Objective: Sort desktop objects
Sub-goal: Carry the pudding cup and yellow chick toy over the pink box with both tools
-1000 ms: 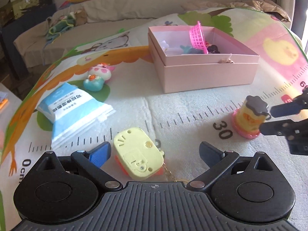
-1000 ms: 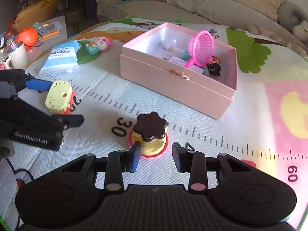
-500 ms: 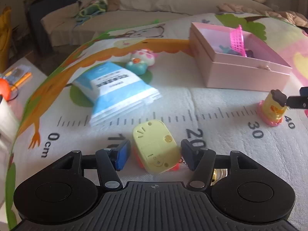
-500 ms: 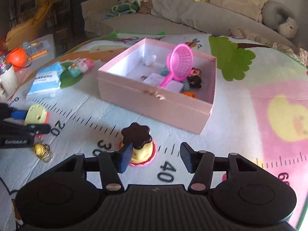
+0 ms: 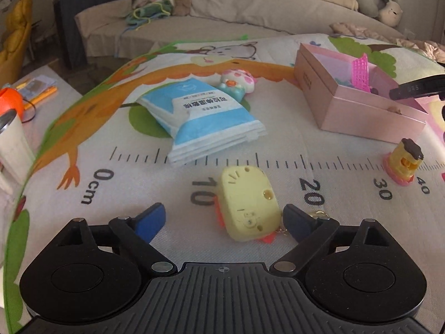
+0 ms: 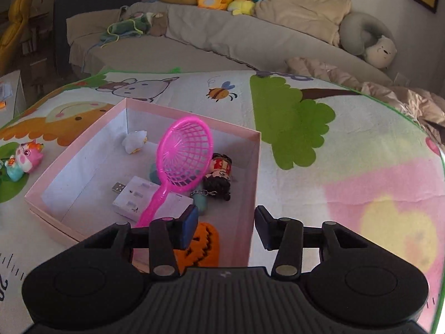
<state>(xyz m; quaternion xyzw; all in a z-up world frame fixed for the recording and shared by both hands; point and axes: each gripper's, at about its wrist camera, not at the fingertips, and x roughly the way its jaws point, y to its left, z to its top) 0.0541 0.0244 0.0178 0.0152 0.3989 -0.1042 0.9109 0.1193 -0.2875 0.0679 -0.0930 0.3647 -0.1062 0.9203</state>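
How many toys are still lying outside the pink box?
3 in view: the yellow toy between the left gripper fingers, the pudding toy by the pink box, and the pink squishy behind the blue packet. Others may be hidden.

Mat layout, from my two wrists

Keychain toy (image 5: 249, 203) between my left jaws; packet (image 5: 205, 119) behind it; box (image 5: 358, 105) far right; pudding toy (image 5: 404, 162) before the box.
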